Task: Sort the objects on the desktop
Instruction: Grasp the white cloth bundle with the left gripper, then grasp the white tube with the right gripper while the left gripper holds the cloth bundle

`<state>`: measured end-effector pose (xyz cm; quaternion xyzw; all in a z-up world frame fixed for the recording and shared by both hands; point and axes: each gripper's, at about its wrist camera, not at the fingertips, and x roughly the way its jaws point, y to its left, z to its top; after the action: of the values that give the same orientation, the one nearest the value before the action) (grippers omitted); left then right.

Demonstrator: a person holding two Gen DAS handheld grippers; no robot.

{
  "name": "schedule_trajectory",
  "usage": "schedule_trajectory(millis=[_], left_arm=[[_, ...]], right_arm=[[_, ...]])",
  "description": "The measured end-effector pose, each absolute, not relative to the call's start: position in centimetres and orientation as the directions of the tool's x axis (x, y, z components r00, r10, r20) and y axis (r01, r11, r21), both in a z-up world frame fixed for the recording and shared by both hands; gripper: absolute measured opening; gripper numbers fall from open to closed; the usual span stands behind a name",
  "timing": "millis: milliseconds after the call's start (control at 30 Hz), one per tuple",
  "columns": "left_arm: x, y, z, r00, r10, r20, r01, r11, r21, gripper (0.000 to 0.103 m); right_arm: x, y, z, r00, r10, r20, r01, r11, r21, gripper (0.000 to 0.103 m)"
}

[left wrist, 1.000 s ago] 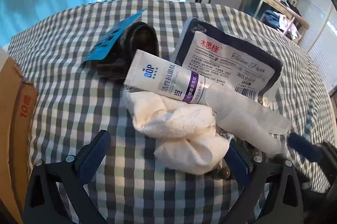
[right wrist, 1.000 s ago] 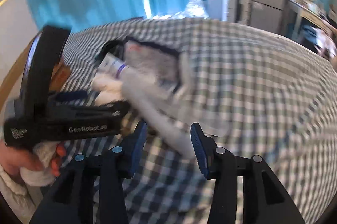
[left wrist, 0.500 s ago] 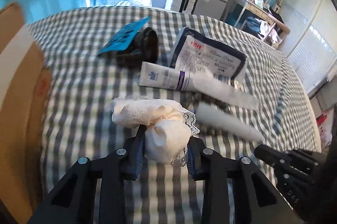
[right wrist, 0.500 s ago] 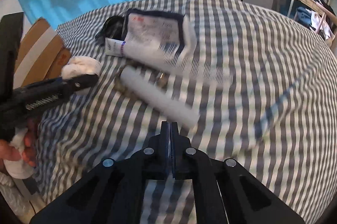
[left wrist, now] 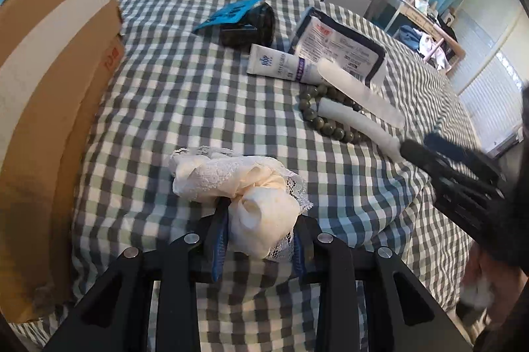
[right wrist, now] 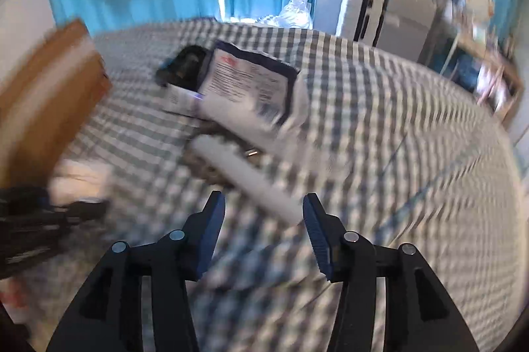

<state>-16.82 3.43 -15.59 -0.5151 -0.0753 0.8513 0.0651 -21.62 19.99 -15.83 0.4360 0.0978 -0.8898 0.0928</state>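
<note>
My left gripper (left wrist: 259, 229) is shut on a bunched cream lace cloth (left wrist: 244, 186), held above the checked tablecloth (left wrist: 185, 107). Further back lie a white toothpaste tube (left wrist: 281, 66), a tissue pack (left wrist: 340, 51), a green bead bracelet (left wrist: 317, 117) and two white sticks (left wrist: 357, 120). In the blurred right wrist view my right gripper (right wrist: 263, 206) has its jaws opening. The near end of a white stick (right wrist: 251, 173) reaches between the fingertips, and the pads do not press on it. The right gripper (left wrist: 429, 150) also shows at the right of the left wrist view.
A tall cardboard box (left wrist: 49, 71) stands at the table's left edge. A black object under a blue card (left wrist: 248, 24) lies at the back. Beyond the table are blue curtains, a white suitcase and shelves. Bare tablecloth lies between the box and the items.
My left gripper closed on the cloth, lifted it off the pile and carried it left toward the box, uncovering the bracelet. The right gripper shut with nothing in it, then opened again by the stick.
</note>
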Motion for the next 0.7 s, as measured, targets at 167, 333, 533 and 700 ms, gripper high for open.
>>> schedule_trajectory(millis=[167, 333, 533, 700], left_arm=[[-18.2, 4.7, -17.0, -0.446, 0.171, -0.878, -0.026, -0.984, -0.178, 0.032], [-19.0, 4.9, -17.2, -0.442, 0.162, -0.882, -0.017, -0.985, -0.172, 0.032], [-18.1, 4.7, -15.7, -0.462, 0.169, -0.87, -0.02, -0.983, -0.18, 0.032], [-16.6, 4.1, -13.0, -0.5, 0.174, -0.848, -0.009, -0.981, -0.196, 0.032]], right_arm=[[-25.0, 18.7, -19.4, -0.516, -0.092, -0.852, 0.316, -0.944, -0.089, 0.048], [-24.5, 19.6, -18.6, -0.522, -0.095, -0.847, 0.252, -0.967, -0.047, 0.02], [-20.3, 21.5, -16.3, -0.532, -0.219, -0.818, 0.117, -0.976, 0.185, 0.014], [-17.2, 21.8, -14.1, -0.567, -0.246, -0.786, 0.102, -0.968, 0.229, 0.01]])
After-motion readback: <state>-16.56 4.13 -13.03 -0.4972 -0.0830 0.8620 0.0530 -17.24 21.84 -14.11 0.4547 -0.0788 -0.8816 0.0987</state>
